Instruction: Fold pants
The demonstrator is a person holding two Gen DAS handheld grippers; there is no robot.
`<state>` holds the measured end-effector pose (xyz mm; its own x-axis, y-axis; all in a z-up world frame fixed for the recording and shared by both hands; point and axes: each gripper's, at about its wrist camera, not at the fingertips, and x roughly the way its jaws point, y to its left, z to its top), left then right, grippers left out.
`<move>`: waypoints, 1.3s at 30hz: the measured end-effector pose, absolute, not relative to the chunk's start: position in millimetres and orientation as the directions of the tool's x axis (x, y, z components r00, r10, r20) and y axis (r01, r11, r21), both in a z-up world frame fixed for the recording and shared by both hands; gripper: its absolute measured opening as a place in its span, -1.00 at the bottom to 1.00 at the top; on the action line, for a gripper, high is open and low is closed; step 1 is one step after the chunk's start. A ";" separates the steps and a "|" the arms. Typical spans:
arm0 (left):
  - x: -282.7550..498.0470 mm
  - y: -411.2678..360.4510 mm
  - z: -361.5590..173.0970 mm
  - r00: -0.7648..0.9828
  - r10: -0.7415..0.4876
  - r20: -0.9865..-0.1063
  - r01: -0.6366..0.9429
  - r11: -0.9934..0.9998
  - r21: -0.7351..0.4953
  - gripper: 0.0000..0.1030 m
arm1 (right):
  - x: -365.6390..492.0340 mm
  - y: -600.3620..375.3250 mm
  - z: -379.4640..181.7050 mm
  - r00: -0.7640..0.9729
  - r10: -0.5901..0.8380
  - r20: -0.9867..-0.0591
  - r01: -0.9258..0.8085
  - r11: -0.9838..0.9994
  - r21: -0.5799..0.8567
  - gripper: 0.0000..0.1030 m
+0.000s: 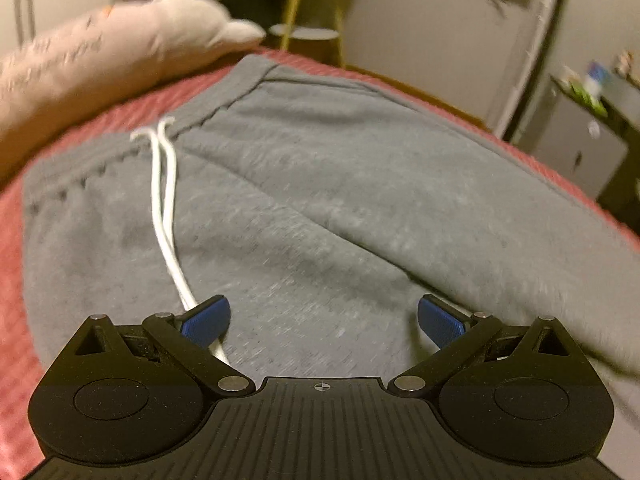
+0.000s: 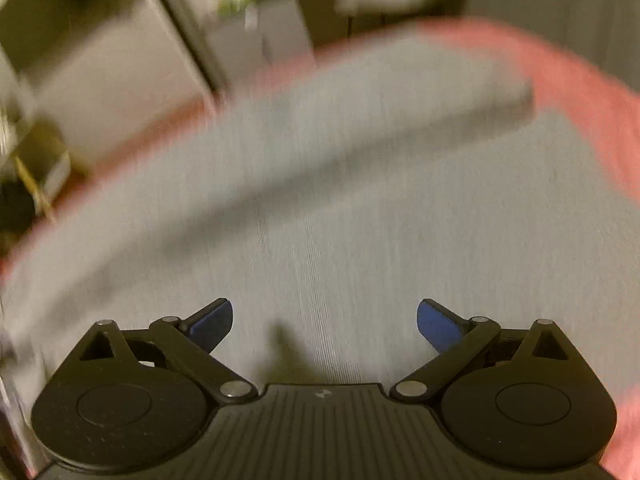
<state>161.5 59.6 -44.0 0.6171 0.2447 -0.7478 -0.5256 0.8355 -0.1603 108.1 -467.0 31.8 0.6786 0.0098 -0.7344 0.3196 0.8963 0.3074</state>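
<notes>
Grey sweatpants point(image 1: 320, 184) lie flat on a red bedspread point(image 1: 12, 288), waistband toward the far left, one leg laid over the other along a diagonal fold. A white drawstring point(image 1: 164, 200) trails from the waistband down to my left gripper point(image 1: 324, 320), which hovers open just above the fabric; its left blue pad point(image 1: 208, 318) overlaps the cord. In the right wrist view, blurred by motion, the pants' grey legs point(image 2: 360, 208) stretch across the bedspread point(image 2: 580, 92). My right gripper point(image 2: 325, 322) is open over them, holding nothing.
A pale pillow point(image 1: 100, 56) lies at the bed's far left. Behind the bed stand a round side table with yellow legs point(image 1: 308, 20), a grey cabinet point(image 1: 576, 152) and a white wall. The bed's edge runs along the right side point(image 1: 500, 136).
</notes>
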 end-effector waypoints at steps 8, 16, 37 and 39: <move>163.8 65.2 -59.5 0.634 0.353 -0.687 -0.563 0.821 -0.097 1.00 | 302.9 -518.1 37.7 0.707 -0.149 -0.692 0.507 0.789 0.348 0.28; 175.6 44.6 -71.7 0.658 0.440 -0.611 -0.566 0.825 -0.015 1.00 | 403.6 -540.8 5.1 0.549 -0.270 -0.791 0.707 0.654 0.268 0.29; 145.0 77.7 -14.0 0.829 0.168 -0.533 -0.381 0.867 -0.320 1.00 | 46.5 -545.2 38.0 0.817 -0.297 -0.495 0.562 0.605 0.564 -0.92; 141.5 87.7 2.7 0.857 0.096 -0.507 -0.324 0.865 -0.383 1.00 | 18.6 -555.8 -0.4 0.789 -0.263 -0.555 0.595 0.550 0.586 -0.94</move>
